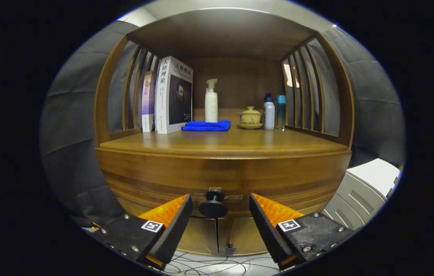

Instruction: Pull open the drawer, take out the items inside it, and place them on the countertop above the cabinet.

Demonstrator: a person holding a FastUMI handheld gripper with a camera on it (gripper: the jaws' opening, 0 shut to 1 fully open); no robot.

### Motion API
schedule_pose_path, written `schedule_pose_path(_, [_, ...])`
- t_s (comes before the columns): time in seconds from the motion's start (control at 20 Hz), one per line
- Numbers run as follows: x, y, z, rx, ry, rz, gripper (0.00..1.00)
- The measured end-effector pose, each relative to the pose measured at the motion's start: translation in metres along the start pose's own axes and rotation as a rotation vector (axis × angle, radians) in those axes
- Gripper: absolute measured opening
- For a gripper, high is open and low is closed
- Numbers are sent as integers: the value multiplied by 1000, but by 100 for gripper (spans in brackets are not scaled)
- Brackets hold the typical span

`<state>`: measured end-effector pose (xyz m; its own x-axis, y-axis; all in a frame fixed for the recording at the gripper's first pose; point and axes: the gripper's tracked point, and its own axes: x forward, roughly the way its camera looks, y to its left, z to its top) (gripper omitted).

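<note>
My gripper (220, 214) wide open, empty, fingers flanking drawer knob (213, 206) without touching. Drawer (224, 178) closed; pulling, unloading items onto countertop (217, 143) beyond all left to do.

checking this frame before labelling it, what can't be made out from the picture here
- Drawer contents, gripper view: the drawer front is shut, so what lies inside is hidden.
- Whether the knob is touched: the open tool has its fingers either side of it, with gaps showing; depth is unclear.
- The two bottles at the back right of the countertop: too small to identify.
- The white unit beside the cabinet: cut off.
</note>
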<state>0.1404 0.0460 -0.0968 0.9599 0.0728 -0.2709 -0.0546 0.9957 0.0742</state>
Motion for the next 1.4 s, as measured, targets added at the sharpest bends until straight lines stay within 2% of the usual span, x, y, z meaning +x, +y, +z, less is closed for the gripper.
schedule_pose_path(0.15, [9, 2, -7, -9, 27, 7, 78])
schedule_pose_path(0.3, [18, 7, -13, -1, 56, 22, 67])
schedule_pose_path(0.45, [22, 7, -16, -10, 89, 20, 50])
schedule_pose_path(0.55, [21, 6, -18, -20, 100, 11, 46])
schedule_pose_path(0.8, [11, 4, -21, -24, 101, 3, 43])
schedule_pose_path(1.4, [-55, 1, -34, -23, 135, -38, 43])
